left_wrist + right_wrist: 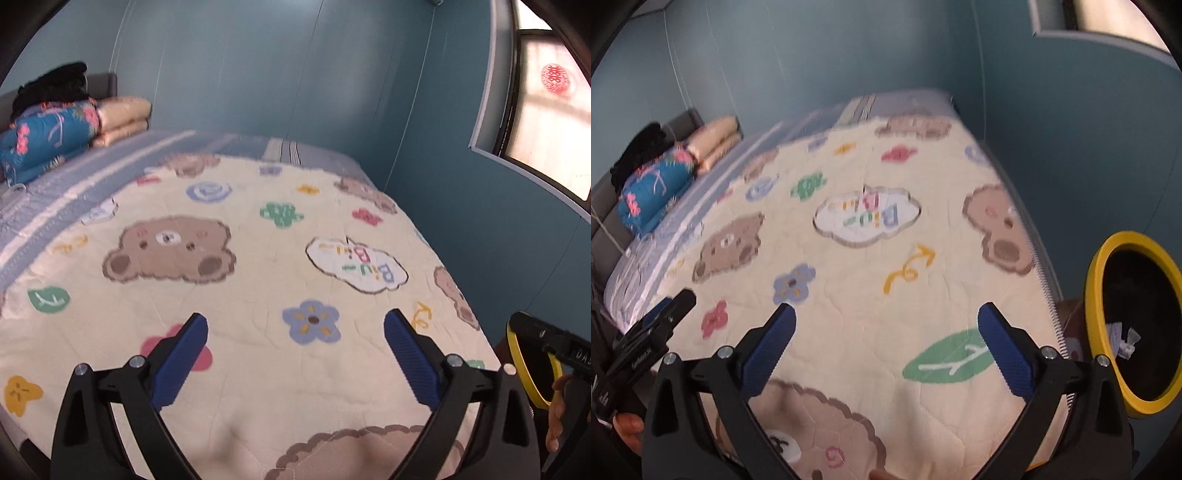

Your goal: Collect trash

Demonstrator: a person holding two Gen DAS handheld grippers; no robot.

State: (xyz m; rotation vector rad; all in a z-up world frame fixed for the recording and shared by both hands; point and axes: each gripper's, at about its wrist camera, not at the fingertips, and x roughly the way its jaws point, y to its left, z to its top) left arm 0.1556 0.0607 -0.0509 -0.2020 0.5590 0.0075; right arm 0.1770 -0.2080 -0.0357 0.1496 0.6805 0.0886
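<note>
The left hand-held gripper (295, 354) fills the bottom of its view, blue pads (184, 354) spread wide with nothing between them; the right hand-held gripper (886, 350) likewise gapes empty. Both hover over the bed (240, 229), its cream bear-print quilt (886, 277) spanning the centre. A yellow-rimmed trash bin (1097, 306) stands at the right edge, with 1 cluster of white scraps (1123, 339) inside. Folded bedding (48, 136) sits at upper left.

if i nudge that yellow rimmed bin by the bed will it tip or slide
The bin probably slides or tips easily: it holds only a few paper scraps, so it is likely light. Its hard-looking yellow rim suggests it would keep its shape.
</note>
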